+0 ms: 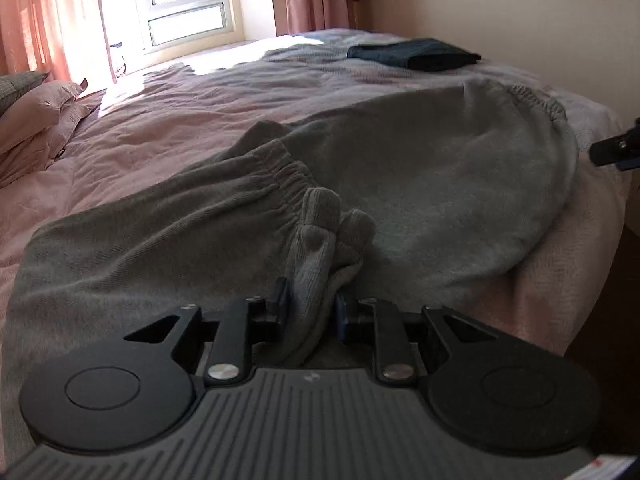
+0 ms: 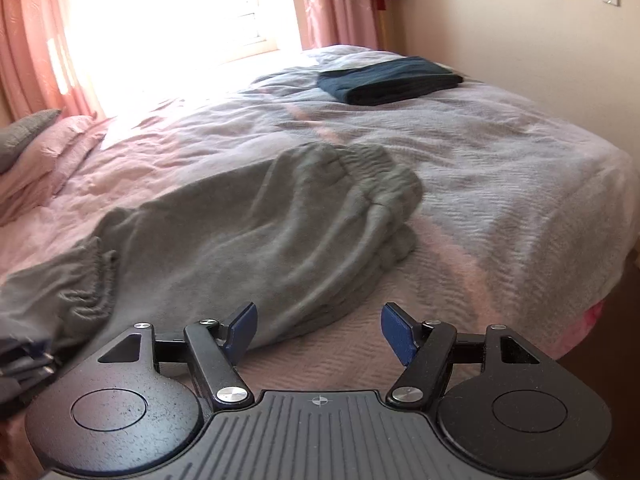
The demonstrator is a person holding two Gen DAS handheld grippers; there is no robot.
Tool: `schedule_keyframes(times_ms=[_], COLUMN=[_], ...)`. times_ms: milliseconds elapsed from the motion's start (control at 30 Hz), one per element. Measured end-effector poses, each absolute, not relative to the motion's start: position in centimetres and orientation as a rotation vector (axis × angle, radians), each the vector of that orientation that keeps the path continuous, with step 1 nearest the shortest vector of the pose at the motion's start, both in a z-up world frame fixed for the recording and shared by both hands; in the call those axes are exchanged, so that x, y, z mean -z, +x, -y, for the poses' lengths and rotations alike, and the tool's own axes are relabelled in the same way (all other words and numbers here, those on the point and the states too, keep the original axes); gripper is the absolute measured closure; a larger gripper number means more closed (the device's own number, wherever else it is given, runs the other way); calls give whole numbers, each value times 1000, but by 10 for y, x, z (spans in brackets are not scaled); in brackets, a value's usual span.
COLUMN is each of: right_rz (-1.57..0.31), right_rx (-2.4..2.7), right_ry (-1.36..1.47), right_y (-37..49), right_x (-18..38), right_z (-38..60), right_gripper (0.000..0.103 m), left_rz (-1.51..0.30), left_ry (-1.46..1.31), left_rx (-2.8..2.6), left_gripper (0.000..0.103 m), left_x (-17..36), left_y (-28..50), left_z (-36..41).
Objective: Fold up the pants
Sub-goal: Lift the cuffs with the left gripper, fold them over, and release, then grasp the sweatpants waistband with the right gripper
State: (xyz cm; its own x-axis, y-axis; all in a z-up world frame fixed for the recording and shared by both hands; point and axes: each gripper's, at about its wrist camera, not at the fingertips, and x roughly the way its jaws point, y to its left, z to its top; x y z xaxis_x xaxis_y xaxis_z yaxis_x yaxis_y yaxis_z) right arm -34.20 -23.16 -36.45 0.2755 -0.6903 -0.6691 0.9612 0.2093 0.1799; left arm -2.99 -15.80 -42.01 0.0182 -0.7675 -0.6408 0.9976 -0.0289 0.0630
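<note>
Grey sweatpants (image 1: pixel 420 168) lie across the pink bedspread (image 1: pixel 160 120), one leg doubled over with its elastic cuff (image 1: pixel 288 172) on top. My left gripper (image 1: pixel 310 300) is shut on a bunched fold of the pants' cuff end (image 1: pixel 316 256), which sticks up between its pads. In the right wrist view the pants (image 2: pixel 260 232) spread from the left edge to the waistband (image 2: pixel 380 176) at the middle. My right gripper (image 2: pixel 318 328) stands open just above the bedspread by the pants' near edge, nothing between its blue pads (image 2: pixel 396 332). Its tip (image 1: pixel 616 148) shows at the right edge of the left wrist view.
A folded dark blue garment (image 2: pixel 388 80) lies at the far side of the bed. Pillows (image 1: pixel 36 120) are stacked at the left. The bed's edge (image 2: pixel 600 248) drops to the floor on the right. Behind are a bright window (image 1: pixel 184 0) and pink curtains (image 2: pixel 336 4).
</note>
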Motion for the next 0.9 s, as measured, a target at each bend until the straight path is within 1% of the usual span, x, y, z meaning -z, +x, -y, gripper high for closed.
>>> schedule_keyframes(times_ms=[33,67,167,267,333,400,500,633,733,833,900], right_rz=[-485,-463,-385,-329,-288,-289,-294,-260,-293,-288,-343], right_rx=[1187,1147,989,784,663,595,606,635,699,731,743], right_ry=[651,666,757,915,1041,1179,1265,1264,1178,1051,1071], right_y=[-338,-333,-308,-273,-253,-233,-216,-205,-197,-195,-191], right_x=[364,364,368,380,392,408,426,431,421,407,416], right_z=[232,232,240,252,259,267,269,272,270,259,263], right_gripper=[37,37,37,37,37,37,37,38,53,53,53], left_rz=[-521,-559,-576,-560,-582,-634,-677,-680,-676,-690,-700], left_ry=[562,490,363,328,316,296,288,297,304,273,270], left_rx=[1519,1531,1515,1376,1299,1252,1226,1222,1219,1228,1230], left_gripper=[67,66,66,67,68,69,69,69,69,68,68], left_x=[413,402,373,361,362,368,380,394,397,398,401], left_y=[-24,-10,24,57,76,96,110,112,113,116,118], left_z=[151,140,116,102,97,91,82,77,76,72,73])
